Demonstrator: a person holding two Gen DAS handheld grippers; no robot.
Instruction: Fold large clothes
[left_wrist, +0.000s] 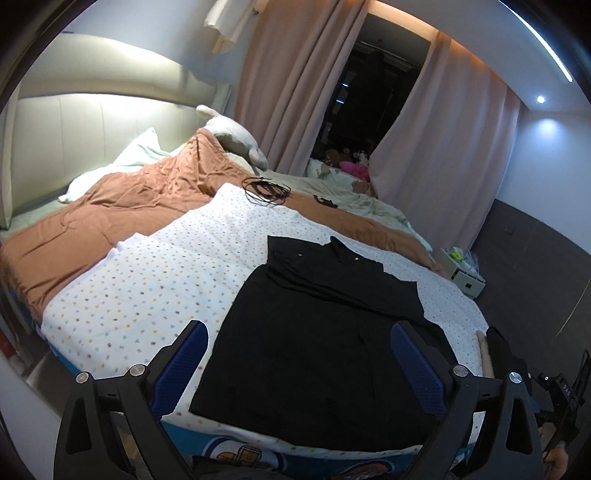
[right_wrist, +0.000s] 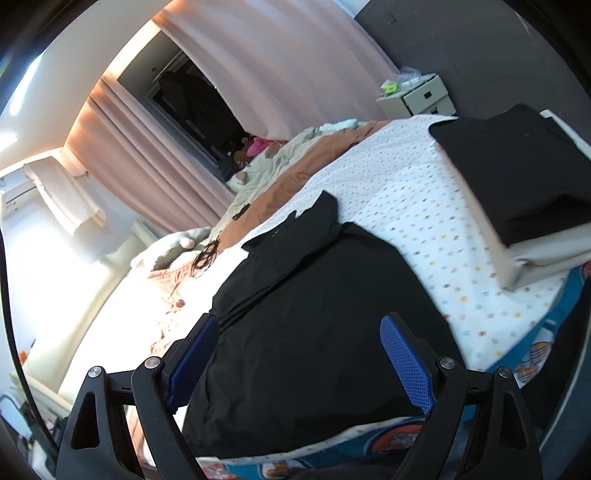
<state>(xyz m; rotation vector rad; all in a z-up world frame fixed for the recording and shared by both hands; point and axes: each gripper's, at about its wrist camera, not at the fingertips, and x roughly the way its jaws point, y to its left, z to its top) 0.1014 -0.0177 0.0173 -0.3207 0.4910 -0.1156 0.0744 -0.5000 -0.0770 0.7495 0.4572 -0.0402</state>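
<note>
A black garment (left_wrist: 325, 332) lies partly folded on the white dotted sheet (left_wrist: 155, 280) near the bed's front edge; its sides look folded in and the collar end points away. It also shows in the right wrist view (right_wrist: 314, 332). My left gripper (left_wrist: 299, 339) is open and empty, hovering over the garment's near part. My right gripper (right_wrist: 299, 336) is open and empty above the same garment, seen from its right side. The right gripper's body (left_wrist: 565, 391) shows at the far right edge of the left wrist view.
A stack of folded clothes, black on top (right_wrist: 513, 170), lies on the bed's right corner. A brown blanket (left_wrist: 110, 206), pillows (left_wrist: 236, 136), black hangers (left_wrist: 267, 190) and a plush toy lie further back. A white nightstand (left_wrist: 461, 273) stands beyond the bed by pink curtains (left_wrist: 295, 85).
</note>
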